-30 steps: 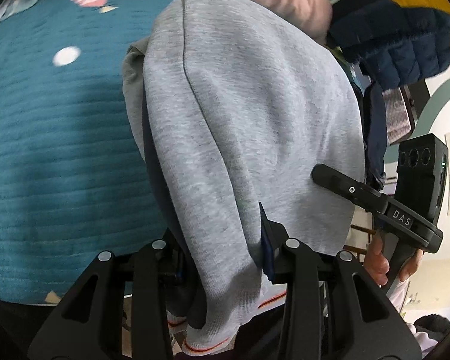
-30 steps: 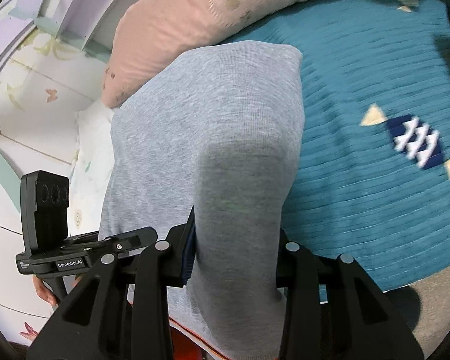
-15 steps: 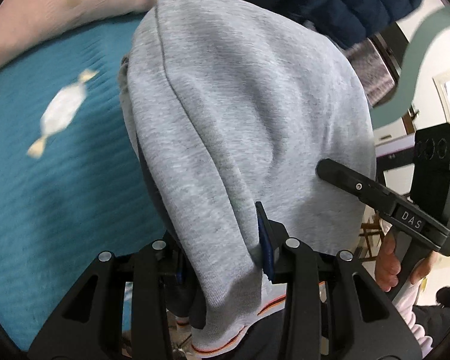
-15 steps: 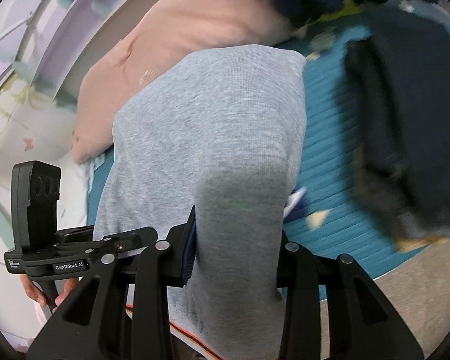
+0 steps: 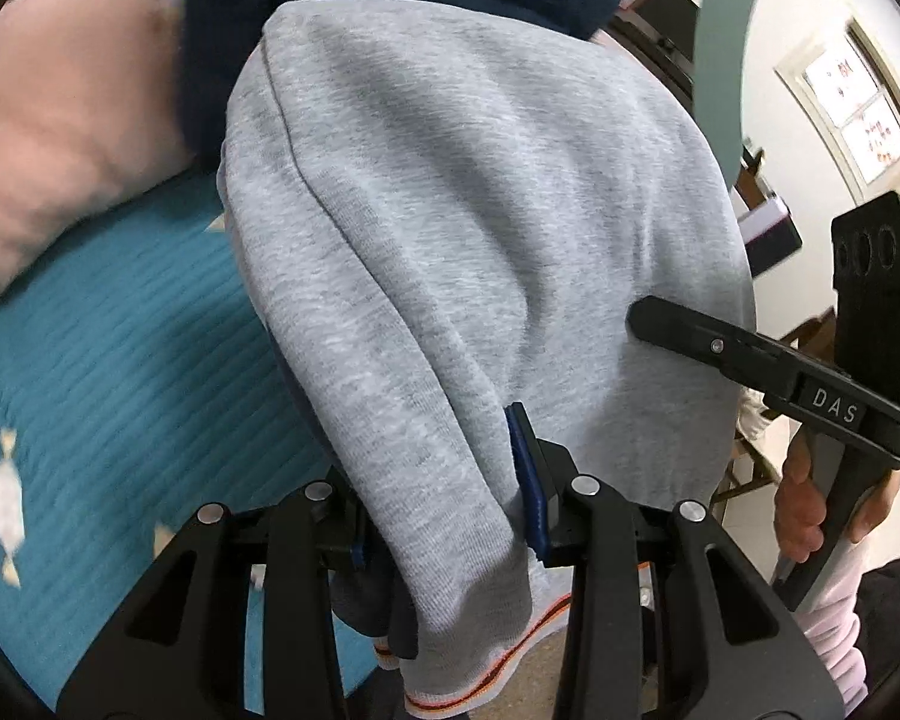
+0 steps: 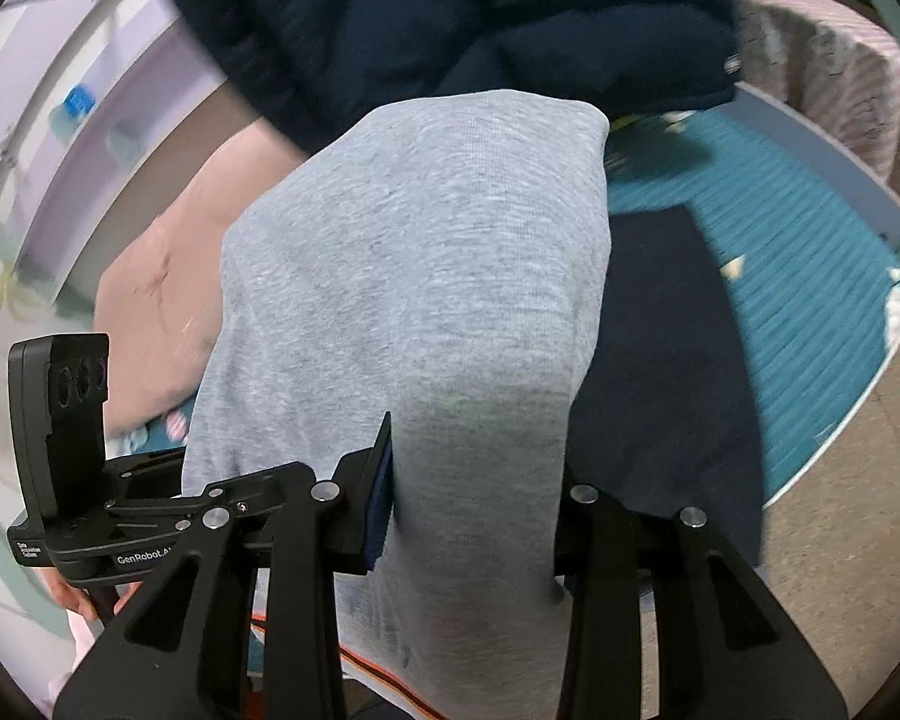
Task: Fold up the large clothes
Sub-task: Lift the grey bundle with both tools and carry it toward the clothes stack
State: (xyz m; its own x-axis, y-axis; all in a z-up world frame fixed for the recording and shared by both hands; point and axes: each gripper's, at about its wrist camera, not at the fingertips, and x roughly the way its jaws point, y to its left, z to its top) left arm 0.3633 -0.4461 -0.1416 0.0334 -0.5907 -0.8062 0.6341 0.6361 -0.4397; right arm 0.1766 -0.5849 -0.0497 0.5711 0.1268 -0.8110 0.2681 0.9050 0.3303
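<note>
A folded grey sweatshirt [image 5: 480,228] with a white and orange striped hem hangs between my two grippers, lifted above the teal bed cover [image 5: 120,372]. My left gripper [image 5: 444,516] is shut on its near edge, the cloth bunched between the jaws. My right gripper [image 6: 474,504] is shut on the other side of the same sweatshirt [image 6: 426,276]. Each gripper shows in the other's view: the right one [image 5: 810,384] at the sweatshirt's right side, the left one [image 6: 90,480] at the lower left.
A navy puffer jacket [image 6: 462,18] lies ahead, behind the sweatshirt. A dark folded garment [image 6: 666,372] lies on the teal cover to the right. A pink pillow [image 5: 60,120] is at the back left. The bed edge and beige floor [image 6: 840,510] are at right.
Both grippers have swung with the sweatshirt toward the navy jacket and the dark garment. The pink pillow has slid to the left. Both grips are unchanged.
</note>
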